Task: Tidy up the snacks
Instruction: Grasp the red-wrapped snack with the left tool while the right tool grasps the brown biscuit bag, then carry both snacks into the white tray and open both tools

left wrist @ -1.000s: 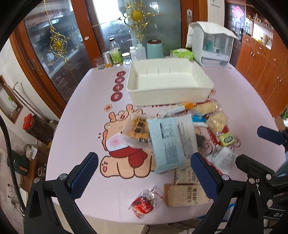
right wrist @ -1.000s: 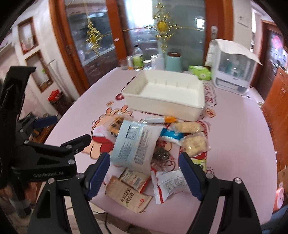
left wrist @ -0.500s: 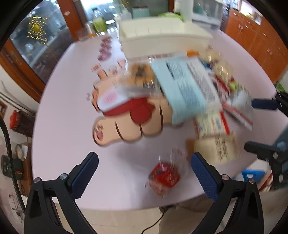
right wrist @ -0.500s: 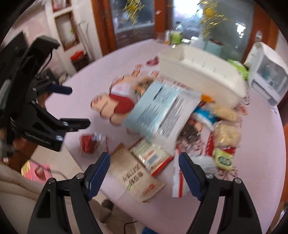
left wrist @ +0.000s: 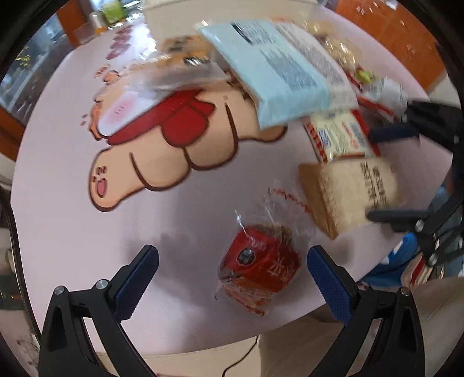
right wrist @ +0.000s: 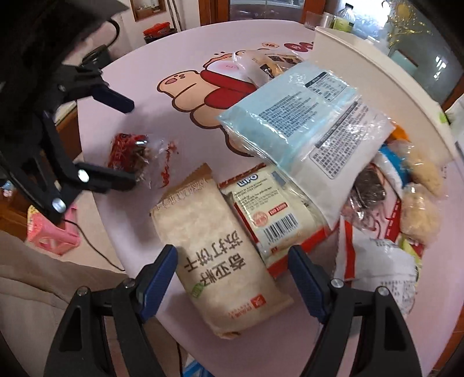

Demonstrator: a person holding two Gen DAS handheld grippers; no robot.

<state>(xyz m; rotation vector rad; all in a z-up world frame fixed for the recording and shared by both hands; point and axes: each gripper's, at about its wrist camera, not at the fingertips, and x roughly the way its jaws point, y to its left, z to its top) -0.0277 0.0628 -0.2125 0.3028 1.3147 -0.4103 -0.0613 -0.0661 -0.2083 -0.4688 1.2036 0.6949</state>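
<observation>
My left gripper is open, its fingers either side of a small red snack packet near the table's front edge. My right gripper is open and straddles a beige cracker packet lying flat. The red packet also shows in the right wrist view, with the left gripper around it. A red-and-white wafer packet, a large light-blue bag and several small snacks lie in a pile. The white bin stands behind them.
The pink table carries a cartoon bear print. Its front edge is close below both grippers. A pink stool stands on the floor at the left. Bottles and jars stand at the table's far side.
Both grippers have dropped down and forward towards the table's front edge. The left now brackets the red packet, the right brackets the beige packet. Both stay open.
</observation>
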